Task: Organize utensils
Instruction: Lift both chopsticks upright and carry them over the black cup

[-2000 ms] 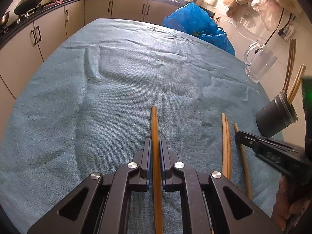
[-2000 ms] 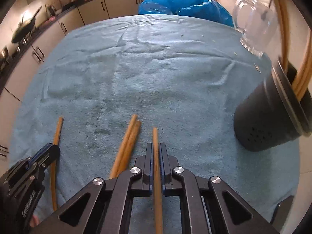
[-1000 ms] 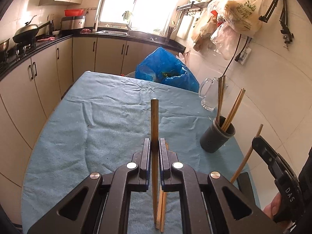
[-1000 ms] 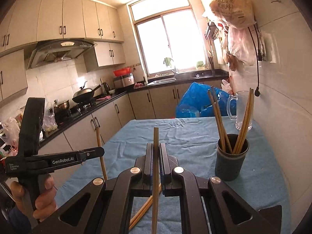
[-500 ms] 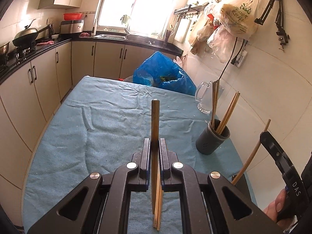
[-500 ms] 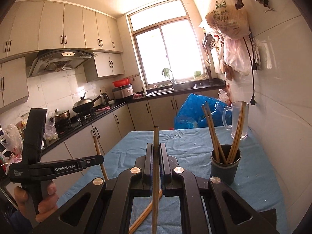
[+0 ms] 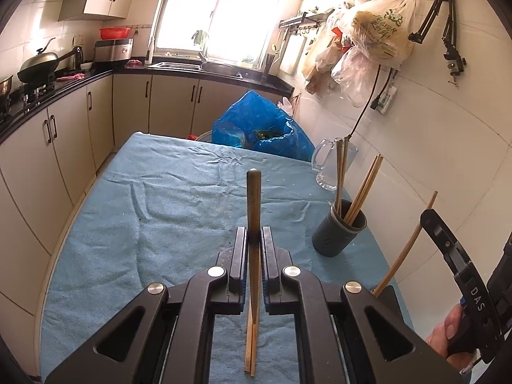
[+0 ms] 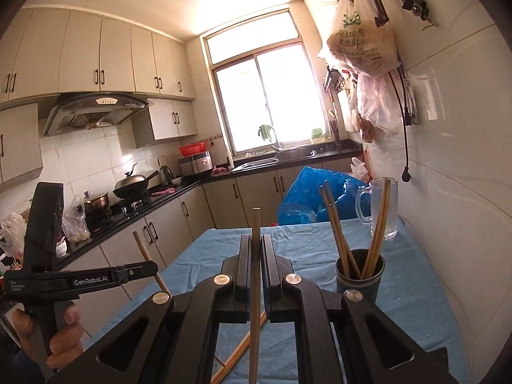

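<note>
My left gripper (image 7: 254, 233) is shut on a brown wooden chopstick (image 7: 253, 198), held in the air above the blue cloth (image 7: 160, 211). My right gripper (image 8: 255, 240) is shut on a second chopstick (image 8: 255, 224), also lifted. Ahead on the right stands a dark round holder (image 7: 339, 235) (image 8: 358, 283) with several chopsticks upright in it. A pair of chopsticks (image 7: 250, 348) (image 8: 243, 348) lies on the cloth below the grippers. In the left wrist view the right gripper (image 7: 427, 216) shows at the right edge, and in the right wrist view the left gripper (image 8: 153, 267) shows at the left.
A glass mug (image 7: 332, 166) stands behind the holder by the tiled wall (image 7: 448, 160). A blue plastic bag (image 7: 262, 131) sits past the table's far end. Cabinets (image 7: 64, 134) run along the left. Plastic bags (image 7: 377, 32) hang on the wall above.
Both grippers have lifted their chopsticks off the cloth and tipped up toward level. The right one has risen a little more in the last second; the left has hardly moved.
</note>
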